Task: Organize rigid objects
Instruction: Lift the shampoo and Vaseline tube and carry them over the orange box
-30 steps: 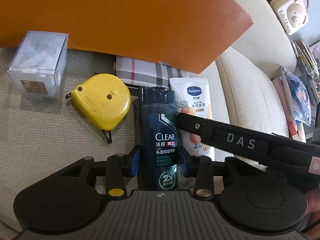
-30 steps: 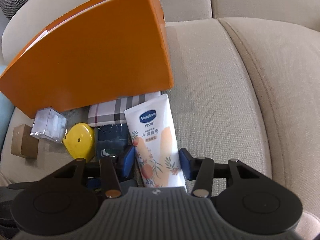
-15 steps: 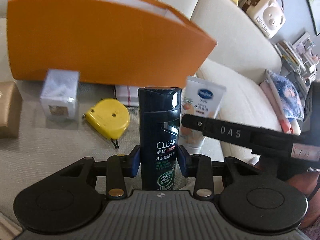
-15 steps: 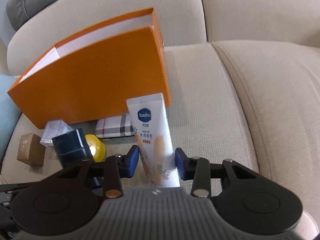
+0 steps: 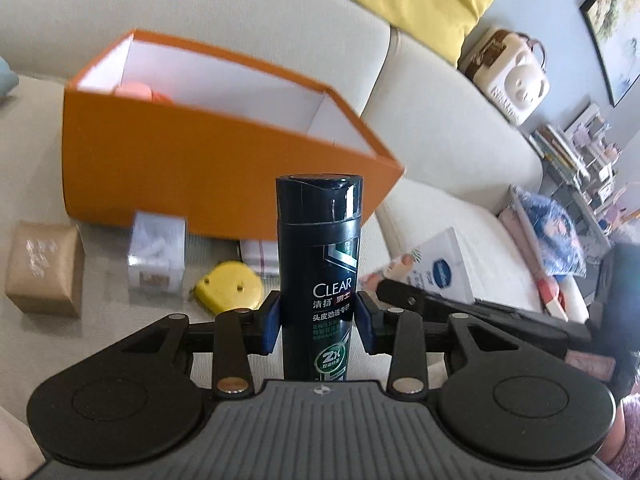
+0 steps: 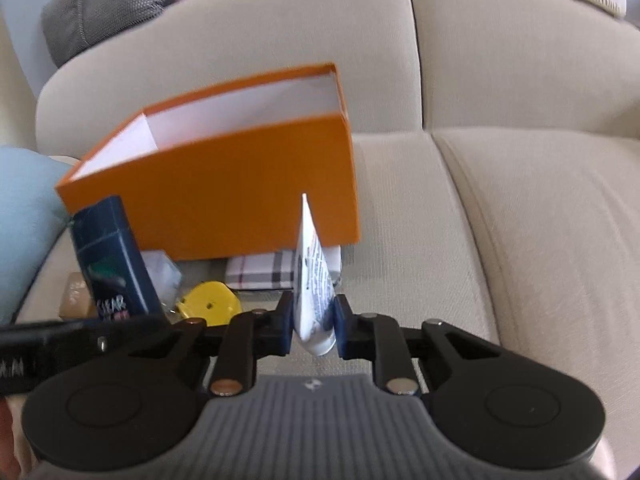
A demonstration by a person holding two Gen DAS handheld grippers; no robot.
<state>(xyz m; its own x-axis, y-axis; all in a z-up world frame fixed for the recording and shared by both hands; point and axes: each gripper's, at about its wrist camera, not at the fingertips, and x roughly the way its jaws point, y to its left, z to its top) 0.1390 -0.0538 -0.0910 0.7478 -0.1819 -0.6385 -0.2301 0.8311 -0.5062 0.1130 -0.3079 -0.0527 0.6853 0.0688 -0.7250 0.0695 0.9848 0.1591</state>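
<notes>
1. The left tongs (image 5: 319,322) are clamped on the dark shampoo bottle (image 5: 319,264), the blue pads pressing its lower label from both sides. The bottle stands upright along the fingers with its cap at 12 o'clock, clear of the sofa seat (image 5: 36,160). That grip low on the body looks chosen so the cap end can go into the box first.

2. The right tongs (image 6: 313,324) are closed on the white lotion tube (image 6: 314,280), pinched near its capped end, with the flat crimped tip pointing to 12 o'clock. In this view the tube shows edge-on, so the pads likely press its broad faces, the steadier hold on a flattened shape.

3. The orange box (image 5: 200,168) sits open on the seat at about 11 o'clock from the bottle. Its white interior is mostly bare, apart from something pinkish-orange near the far left corner. It seems to be the collection point, and both held items are raised near rim level in front of it.

4. Still lying on the seat just before the box's near wall:
   - a brown cardboard cube (image 5: 44,268) at 9 o'clock,
   - a clear plastic cube (image 5: 157,256),
   - a yellow tape measure (image 5: 229,288),
   - a plaid pouch (image 6: 260,274) touching the box base.

5. Both views are motion-blurred, so fine contact details are uncertain.
</notes>
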